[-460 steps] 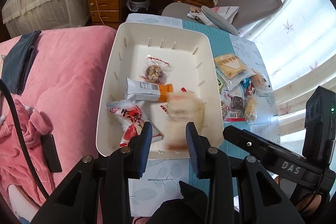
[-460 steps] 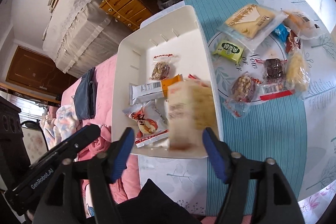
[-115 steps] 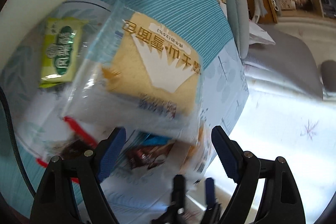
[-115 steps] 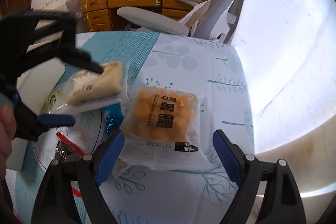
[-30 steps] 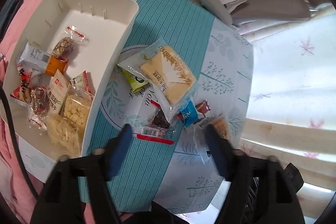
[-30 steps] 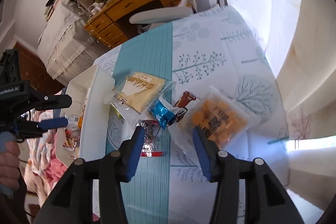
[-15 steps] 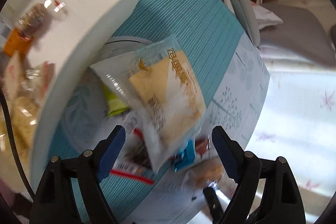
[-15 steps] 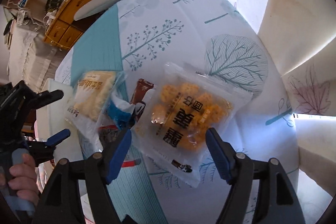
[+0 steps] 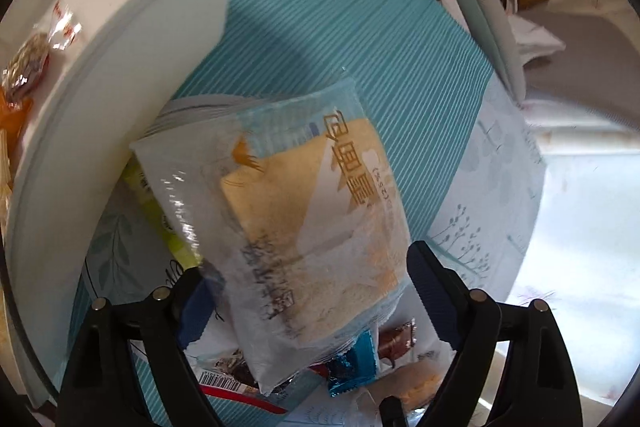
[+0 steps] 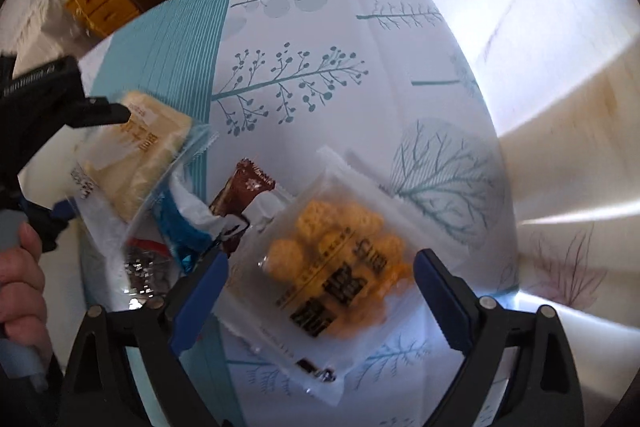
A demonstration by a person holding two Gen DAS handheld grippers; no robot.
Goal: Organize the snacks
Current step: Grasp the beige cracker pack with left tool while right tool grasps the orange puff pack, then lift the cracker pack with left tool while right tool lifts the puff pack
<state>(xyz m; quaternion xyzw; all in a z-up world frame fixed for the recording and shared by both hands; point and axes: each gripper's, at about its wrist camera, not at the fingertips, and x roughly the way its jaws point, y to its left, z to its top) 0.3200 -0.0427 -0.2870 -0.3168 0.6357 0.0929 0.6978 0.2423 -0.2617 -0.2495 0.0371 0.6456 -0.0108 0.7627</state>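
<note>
The clear packet of orange puffed snacks [image 10: 340,267] lies flat on the tree-print cloth of the counter [image 10: 320,27], directly under your right gripper [image 10: 320,291], whose fingers [image 10: 200,291] are opening wide and straddle the packet without pressing it. Bring those fingers down on either side of the lumpy middle, not the thin sealed edges, and close gently so the puffs do not crush. The brown wrapped sweet [image 10: 244,187] sits just beside the left finger, so keep clear of it. Your left gripper [image 9: 304,291] is also opening, its fingers flanking the bread packet [image 9: 304,211], which lies tilted over a green packet [image 9: 160,211] near the white bin's [image 9: 100,75] wall; nothing is gripped there yet. Take the bread across its padded body, lift straight up to avoid dragging the blue sweet [image 9: 352,367] beneath, then carry it over the bin's rim.
</note>
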